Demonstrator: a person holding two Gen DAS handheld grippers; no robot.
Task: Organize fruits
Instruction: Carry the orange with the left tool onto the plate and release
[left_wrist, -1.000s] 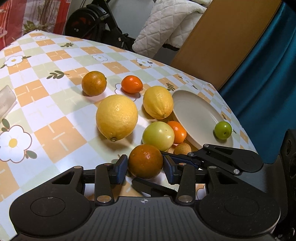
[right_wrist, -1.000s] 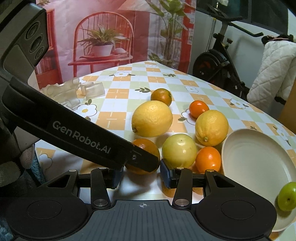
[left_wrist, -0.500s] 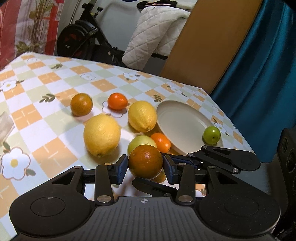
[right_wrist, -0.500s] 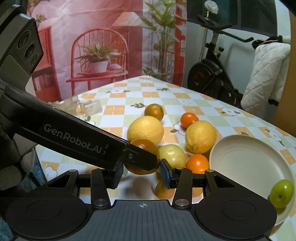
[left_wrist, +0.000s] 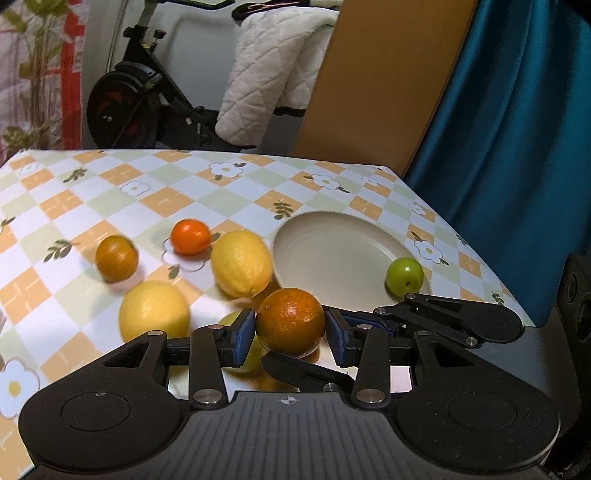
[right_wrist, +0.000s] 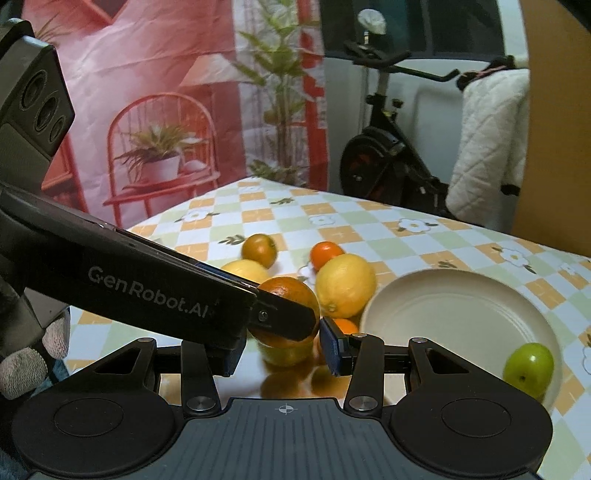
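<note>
The left gripper (left_wrist: 290, 332) is clamped on a dark orange (left_wrist: 290, 322), its blue pads pressed to the fruit's two sides, holding it clear of the table (left_wrist: 177, 192). In the right wrist view the same orange (right_wrist: 290, 291) shows behind the left gripper's black finger. The right gripper (right_wrist: 282, 349) has its jaws apart with the left one's finger crossing in front; I cannot tell whether its pads touch the orange or anything else. On the checked cloth lie a large lemon (left_wrist: 154, 313), a second lemon (left_wrist: 241, 267) just beside the plate (left_wrist: 332, 236), a small bright orange (left_wrist: 190, 236) and a small brownish orange (left_wrist: 116, 257) farther back. A pale yellow-green fruit (left_wrist: 255, 354) is mostly hidden under the left jaw. One green fruit (left_wrist: 404, 276) sits on the plate near its right rim; the right wrist view shows it (right_wrist: 529, 364) at the plate's near edge. A gloved hand (right_wrist: 26, 360) shows at the left edge there.
</note>
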